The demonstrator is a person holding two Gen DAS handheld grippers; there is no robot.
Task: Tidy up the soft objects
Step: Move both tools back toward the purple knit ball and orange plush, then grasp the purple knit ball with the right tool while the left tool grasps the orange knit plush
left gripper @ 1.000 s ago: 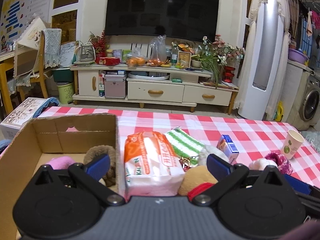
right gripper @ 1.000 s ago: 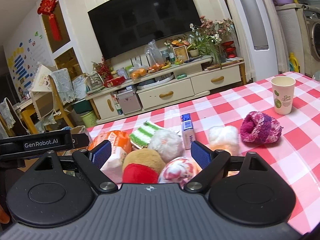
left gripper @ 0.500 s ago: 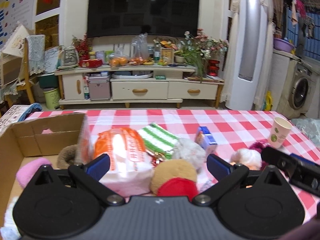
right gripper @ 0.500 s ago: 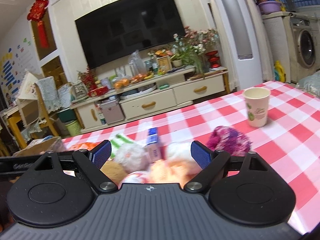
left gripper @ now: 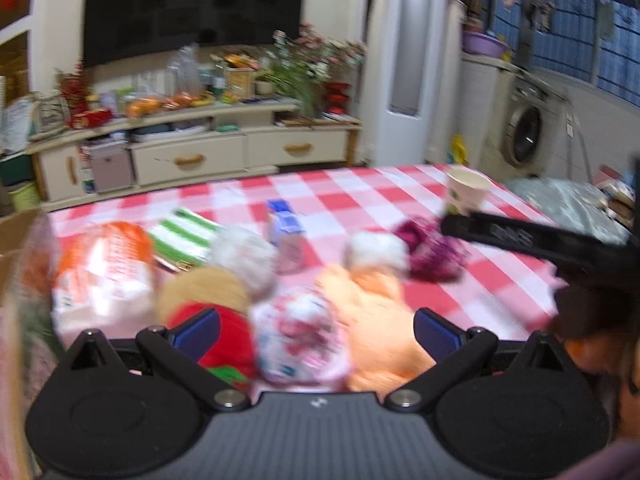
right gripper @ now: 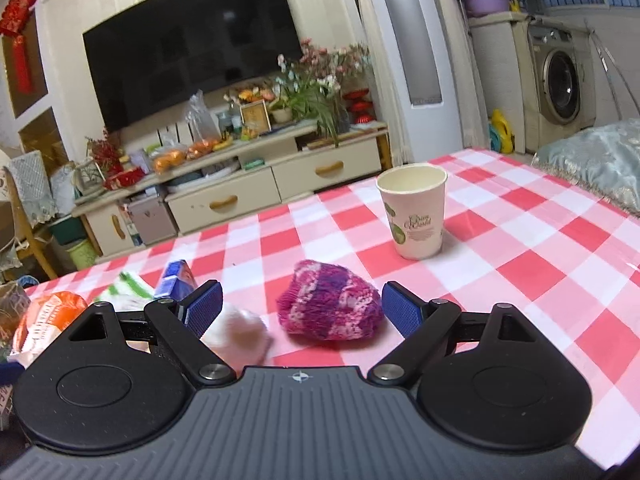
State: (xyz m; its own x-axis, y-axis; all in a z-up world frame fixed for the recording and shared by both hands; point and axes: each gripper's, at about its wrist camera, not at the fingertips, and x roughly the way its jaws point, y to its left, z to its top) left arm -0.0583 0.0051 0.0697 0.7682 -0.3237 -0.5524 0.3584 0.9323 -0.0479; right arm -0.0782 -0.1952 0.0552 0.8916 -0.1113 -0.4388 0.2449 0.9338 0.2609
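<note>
A pile of soft things lies on the red-checked table [left gripper: 360, 192]. In the left wrist view my left gripper [left gripper: 314, 326] is open and empty over a pink-white soft toy [left gripper: 298, 336], with a tan and red plush [left gripper: 208, 300] to its left and an orange plush [left gripper: 372, 320] to its right. A magenta knit hat [left gripper: 430, 250] lies further right. In the right wrist view my right gripper [right gripper: 302, 306] is open and empty, its jaws either side of the knit hat [right gripper: 328, 306]. A white fluffy ball [right gripper: 240, 330] lies by its left finger.
A paper cup [right gripper: 414, 214] stands behind the hat. A blue carton [left gripper: 286, 232], a green-striped cloth [left gripper: 184, 234] and an orange-white tissue pack [left gripper: 106, 268] lie at the left. A cardboard box edge [left gripper: 12, 232] shows at far left. The right gripper's body [left gripper: 540, 240] crosses the right side.
Both grippers have swung to the right. The box has slid almost out of the left view; the knit hat now sits between the right gripper's jaws.
</note>
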